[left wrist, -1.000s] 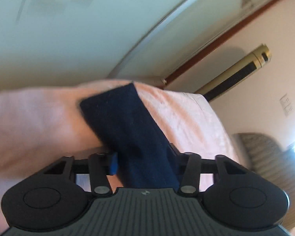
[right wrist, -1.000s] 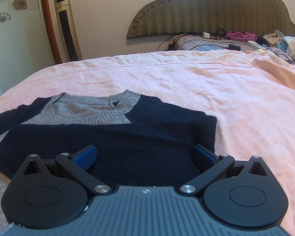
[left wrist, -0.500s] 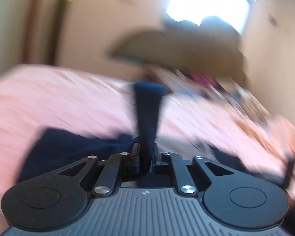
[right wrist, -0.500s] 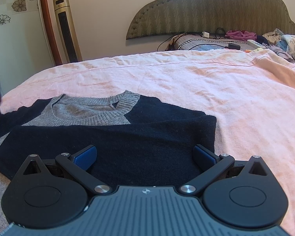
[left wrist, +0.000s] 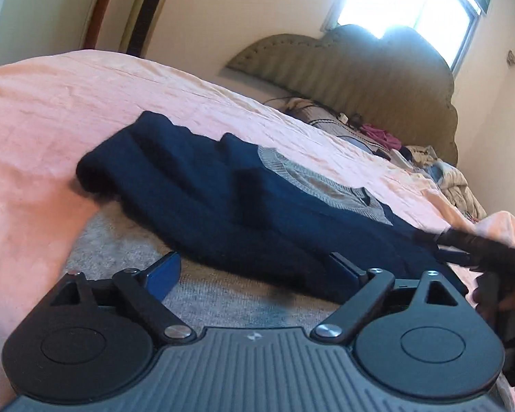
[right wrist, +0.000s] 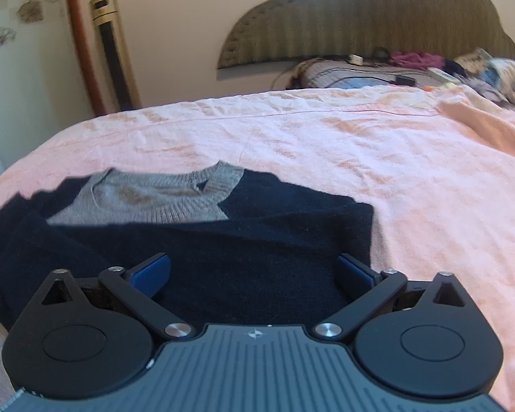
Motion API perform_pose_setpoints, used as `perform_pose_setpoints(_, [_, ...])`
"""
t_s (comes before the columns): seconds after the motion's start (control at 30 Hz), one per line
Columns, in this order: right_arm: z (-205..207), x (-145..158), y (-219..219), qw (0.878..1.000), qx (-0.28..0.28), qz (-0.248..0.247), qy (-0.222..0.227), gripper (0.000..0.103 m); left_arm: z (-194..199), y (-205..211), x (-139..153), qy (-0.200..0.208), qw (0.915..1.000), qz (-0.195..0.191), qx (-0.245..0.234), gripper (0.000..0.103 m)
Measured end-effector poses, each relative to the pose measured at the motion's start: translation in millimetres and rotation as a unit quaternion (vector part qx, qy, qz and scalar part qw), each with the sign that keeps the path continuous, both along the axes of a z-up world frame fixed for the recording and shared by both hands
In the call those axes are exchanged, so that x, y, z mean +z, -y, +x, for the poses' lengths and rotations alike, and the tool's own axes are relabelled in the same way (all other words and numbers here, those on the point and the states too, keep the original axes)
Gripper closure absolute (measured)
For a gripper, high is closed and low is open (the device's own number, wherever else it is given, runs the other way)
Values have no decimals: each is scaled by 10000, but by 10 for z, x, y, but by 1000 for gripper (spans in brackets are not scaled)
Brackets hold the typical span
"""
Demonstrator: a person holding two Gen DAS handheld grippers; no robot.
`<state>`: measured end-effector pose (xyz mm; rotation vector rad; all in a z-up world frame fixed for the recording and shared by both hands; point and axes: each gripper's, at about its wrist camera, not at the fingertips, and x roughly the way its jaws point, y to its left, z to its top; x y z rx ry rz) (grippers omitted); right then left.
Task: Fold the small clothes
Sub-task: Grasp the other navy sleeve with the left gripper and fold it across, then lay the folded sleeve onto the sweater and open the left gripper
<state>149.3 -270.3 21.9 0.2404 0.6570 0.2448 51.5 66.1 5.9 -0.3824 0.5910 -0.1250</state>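
A navy sweater (right wrist: pixel 195 250) with a grey knitted collar (right wrist: pixel 154 199) lies flat on the pink bedsheet (right wrist: pixel 326 144), near the foot of the bed. In the right wrist view its long axis runs across the picture, and the collar points away from the camera toward the padded headboard (right wrist: pixel 377 17). One sleeve is folded over the body, so a straight navy edge crosses just below the collar. The sweater's right edge ends in a clean corner, with bare pink sheet beyond it. In the left wrist view the folded sleeve (left wrist: pixel 175 185) forms a thick rolled end at the sweater's left side, lying where pink sheet meets a grey cloth (left wrist: pixel 127 240).

The left gripper (left wrist: pixel 257 271) has its jaws opening; they stand wide, nothing is between the blue pads, and the navy hem lies just ahead of them. The right gripper (right wrist: pixel 254 271) has its jaws closing slightly but standing wide apart over the navy fabric, with no pinch on the cloth visible. It also shows at the right edge of the left wrist view, near the sweater's far corner.

Wide open sheet stretches beyond and to the right of the sweater. A heap of clothes (right wrist: pixel 491 75) sits well apart by the headboard.
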Motion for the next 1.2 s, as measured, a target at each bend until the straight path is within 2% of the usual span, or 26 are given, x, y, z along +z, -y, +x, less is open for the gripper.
perform_pose_setpoints(0.03, [-54,98,37,9977,129,658,-39,8,-2,-3,0,10,10000,-5,-1,10])
perform_pose_setpoints(0.1, [-75,179,35,9812,495,1806,-463,8,7,-10,-6,6,10000,-38,0,10])
perform_pose_setpoints(0.13, [-47,164,-40,9696,747,2172,-848,9,31,-7,-15,8,10000,-65,-10,8])
perform_pose_setpoints(0.17, [-19,134,-129,9629,937,2258,-1139,12,37,-10,-16,12,10000,-75,-15,7])
perform_pose_setpoints(0.27, [81,-12,-374,9612,1033,1900,-1711,19,36,-8,-27,15,10000,-70,-10,7])
perform_pose_setpoints(0.33, [119,-117,-457,9616,903,1814,-1850,25,25,-13,-31,20,10000,-86,4,7])
perform_pose_setpoints(0.37, [116,-123,-482,9618,912,1874,-1773,28,10,-17,-34,23,10000,-84,6,7])
perform_pose_setpoints(0.43, [124,-126,-599,9641,989,1696,-1790,52,10,-18,-33,23,10000,-82,5,7])
perform_pose_setpoints(0.47, [123,-120,-668,9691,986,1410,-1766,73,10,-19,-34,25,10000,-87,4,7])
perform_pose_setpoints(0.5, [118,-112,-719,9721,1081,1235,-1676,87,9,-20,-33,25,10000,-90,4,7])
perform_pose_setpoints(0.57, [117,-51,-741,9742,1197,1110,-1561,89,8,-20,-32,28,9999,-96,3,6])
perform_pose_setpoints(0.73, [167,429,-319,9836,1088,1184,-814,90,7,-16,-32,33,9999,-108,5,6])
perform_pose_setpoints(0.8, [237,492,-51,9883,839,980,-810,90,11,-18,-34,34,9999,-117,6,6])
perform_pose_setpoints(0.9, [332,371,304,9919,384,641,-1027,90,13,-18,-37,41,9999,-147,1,5])
perform_pose_setpoints(1.03, [329,47,466,9884,259,728,-1310,90,14,-15,-36,37,9999,-120,-1,5])
perform_pose_setpoints(1.13, [284,-62,459,9884,90,829,-1272,69,-3,-1,18,-19,10000,23,13,5])
perform_pose_setpoints(1.17, [253,-43,501,9892,14,903,-1155,52,-26,-5,97,-17,9999,138,49,5])
perform_pose_setpoints(1.2, [204,-3,546,9905,-78,971,-975,40,-56,-31,198,95,9997,223,33,5])
